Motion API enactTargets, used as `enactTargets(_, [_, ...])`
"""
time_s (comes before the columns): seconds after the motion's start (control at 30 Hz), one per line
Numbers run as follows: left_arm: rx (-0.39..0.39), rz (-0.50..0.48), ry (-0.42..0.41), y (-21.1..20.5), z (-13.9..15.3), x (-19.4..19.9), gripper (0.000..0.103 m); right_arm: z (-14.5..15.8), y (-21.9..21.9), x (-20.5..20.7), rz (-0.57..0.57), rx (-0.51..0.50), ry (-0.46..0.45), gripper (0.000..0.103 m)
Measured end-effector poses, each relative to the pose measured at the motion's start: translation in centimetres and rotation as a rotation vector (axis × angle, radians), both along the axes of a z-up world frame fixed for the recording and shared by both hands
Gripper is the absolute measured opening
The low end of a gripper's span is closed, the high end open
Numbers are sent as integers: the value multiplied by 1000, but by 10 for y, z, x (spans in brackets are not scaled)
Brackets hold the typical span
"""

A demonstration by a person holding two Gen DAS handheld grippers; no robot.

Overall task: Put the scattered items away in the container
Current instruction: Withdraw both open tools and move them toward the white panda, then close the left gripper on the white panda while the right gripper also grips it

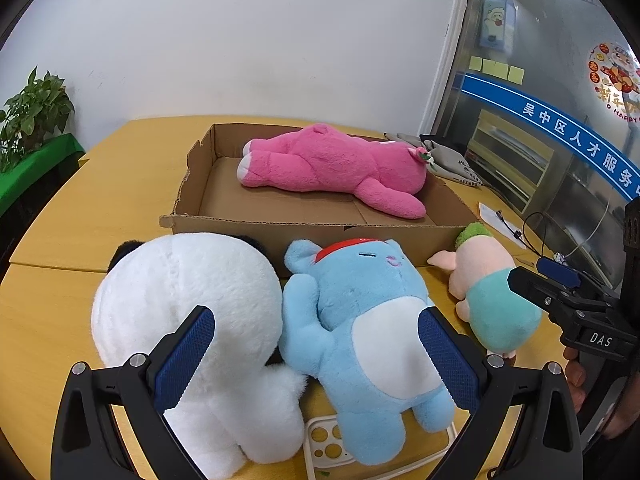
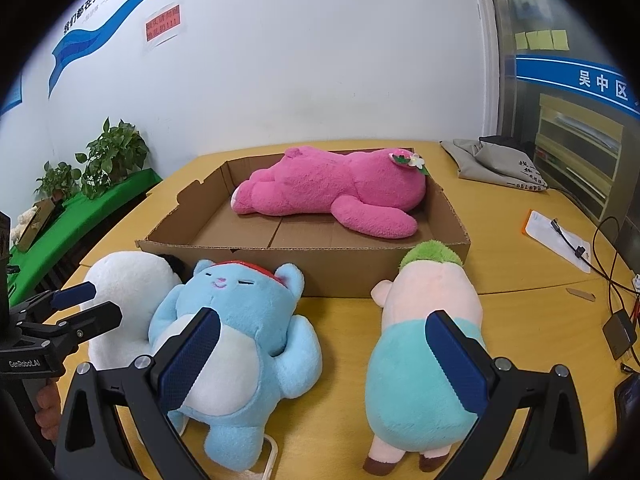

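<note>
A shallow cardboard box [image 1: 304,236] [image 2: 320,270] stands on the yellow table and holds a pink plush bear [image 1: 332,166] [image 2: 332,192]. In front of it lie a white plush [image 1: 184,304] [image 2: 128,280], a blue plush cat [image 1: 360,312] [image 2: 240,320] and a pink pig plush in teal [image 1: 488,296] [image 2: 420,344]. My left gripper [image 1: 316,360] is open above the white and blue plushes. My right gripper [image 2: 324,352] is open between the blue cat and the pig; it also shows in the left wrist view [image 1: 540,284].
A white phone case [image 1: 332,448] lies under the blue cat. Grey cloth bags [image 2: 500,164], a paper envelope [image 2: 556,240] and cables [image 2: 612,280] lie on the table's right side. Potted plants [image 2: 108,160] stand at the left by the wall.
</note>
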State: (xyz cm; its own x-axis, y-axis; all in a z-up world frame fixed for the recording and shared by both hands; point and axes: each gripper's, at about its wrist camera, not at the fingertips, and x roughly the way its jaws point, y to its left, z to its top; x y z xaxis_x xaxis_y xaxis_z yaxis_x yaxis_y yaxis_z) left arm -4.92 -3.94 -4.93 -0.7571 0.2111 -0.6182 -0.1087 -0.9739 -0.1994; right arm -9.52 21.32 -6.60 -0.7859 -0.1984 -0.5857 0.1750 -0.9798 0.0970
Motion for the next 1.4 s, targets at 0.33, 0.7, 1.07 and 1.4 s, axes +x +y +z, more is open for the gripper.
enactTargets(0.33, [10, 13, 2, -34, 7, 6, 103, 2, -16, 7, 108, -35, 19, 103])
enactTargets(0.7, [96, 59, -84, -109, -16, -12, 103, -10, -99, 6, 364, -24, -30, 103])
enactTargets(1.07, [248, -44, -194, -138, -58, -40, 101, -43, -219, -5, 679, 30, -134, 103])
enactTargets(1.4, [252, -87, -199, -138, -56, -39, 83, -88, -265, -3, 524, 209, -81, 94])
